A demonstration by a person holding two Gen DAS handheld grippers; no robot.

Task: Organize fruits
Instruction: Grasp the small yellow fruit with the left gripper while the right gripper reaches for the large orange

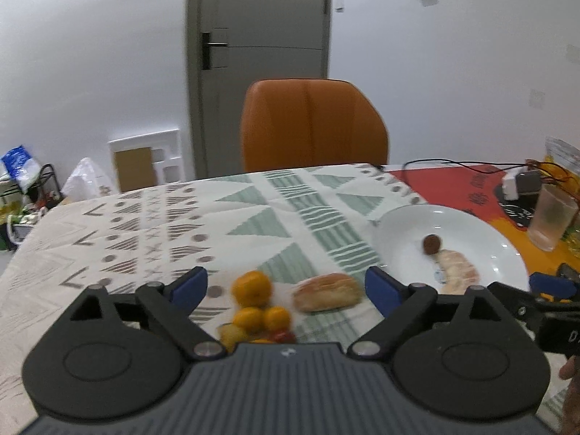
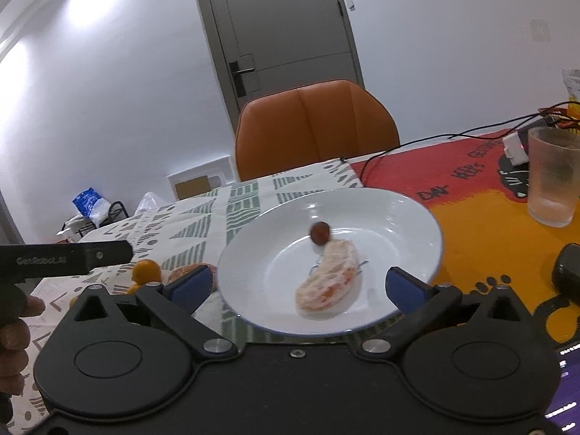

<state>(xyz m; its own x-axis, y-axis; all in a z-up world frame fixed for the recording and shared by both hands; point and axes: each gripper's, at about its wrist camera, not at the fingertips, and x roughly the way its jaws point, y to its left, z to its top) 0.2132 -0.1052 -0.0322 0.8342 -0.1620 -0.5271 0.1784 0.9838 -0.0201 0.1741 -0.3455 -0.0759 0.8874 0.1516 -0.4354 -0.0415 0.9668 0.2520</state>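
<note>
A white plate (image 1: 489,239) (image 2: 398,210) on the patterned tablecloth holds a small brown round fruit (image 1: 431,244) (image 2: 319,232) and a peeled pomelo wedge (image 1: 457,269) (image 2: 328,281). Left of the plate lie several oranges (image 1: 252,287) (image 2: 146,271), small yellow and red fruits (image 1: 279,335) and another pale wedge (image 1: 327,291). My left gripper (image 1: 286,286) is open and empty, just above the orange pile. My right gripper (image 2: 299,284) is open and empty over the plate's near rim, with the pomelo wedge between its fingers.
A frosted glass (image 1: 551,217) (image 2: 552,175) stands to the right of the plate, with cables and a small white box (image 1: 511,185) behind it. An orange chair (image 1: 313,127) (image 2: 317,127) is at the table's far edge. A dark object (image 2: 567,272) lies at the right.
</note>
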